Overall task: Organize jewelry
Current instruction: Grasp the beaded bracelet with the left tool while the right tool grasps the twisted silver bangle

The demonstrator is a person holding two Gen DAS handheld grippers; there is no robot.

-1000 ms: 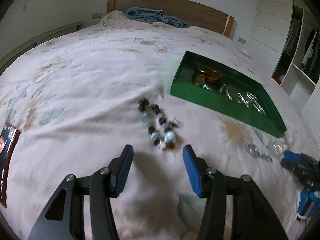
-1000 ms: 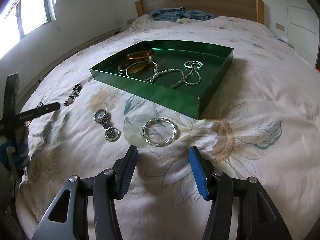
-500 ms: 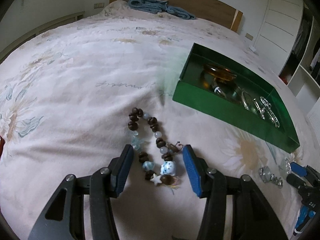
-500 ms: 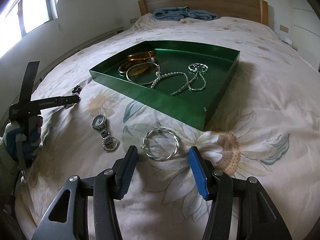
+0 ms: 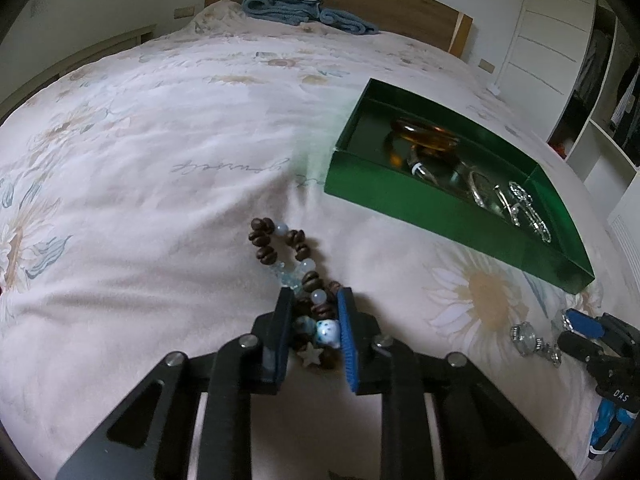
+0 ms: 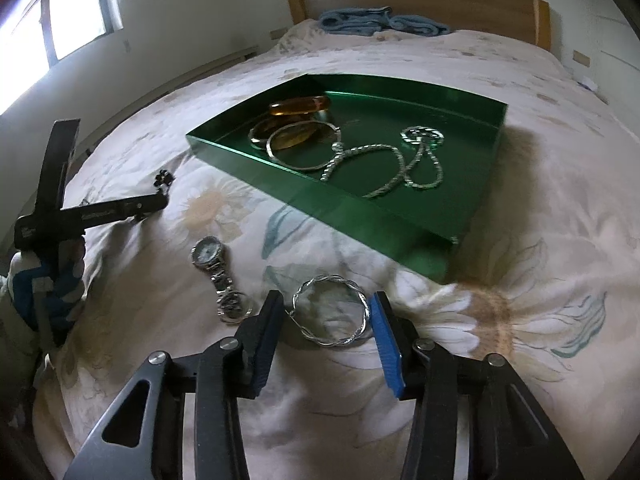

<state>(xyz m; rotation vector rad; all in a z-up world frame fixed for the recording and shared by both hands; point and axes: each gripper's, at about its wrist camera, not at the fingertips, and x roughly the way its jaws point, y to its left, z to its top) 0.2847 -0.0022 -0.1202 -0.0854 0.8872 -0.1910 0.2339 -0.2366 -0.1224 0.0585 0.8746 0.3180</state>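
A bracelet of brown and pale blue beads [image 5: 280,240] lies on the floral bedspread. My left gripper [image 5: 315,294] is closing, and its pads press the near end of that bracelet. A twisted silver bangle [image 6: 332,316] lies between the blue pads of my right gripper [image 6: 326,298], whose jaws are closing with a small gap left on each side. A silver watch [image 6: 218,268] lies just left of it. The green tray [image 6: 360,216] beyond holds an amber bangle [image 6: 300,106], silver bangles and a silver chain [image 6: 400,164].
A folded blue towel [image 5: 304,10] lies by the wooden headboard [image 5: 400,4]. Open wardrobe shelves [image 5: 600,80] stand to the right of the bed and a window [image 6: 60,28] to its left. A person's patterned sleeve [image 6: 48,280] holds the left gripper.
The left gripper came forward over the beaded bracelet and its jaws narrowed onto it. The right gripper advanced until the silver bangle lay between its jaws, which narrowed slightly.
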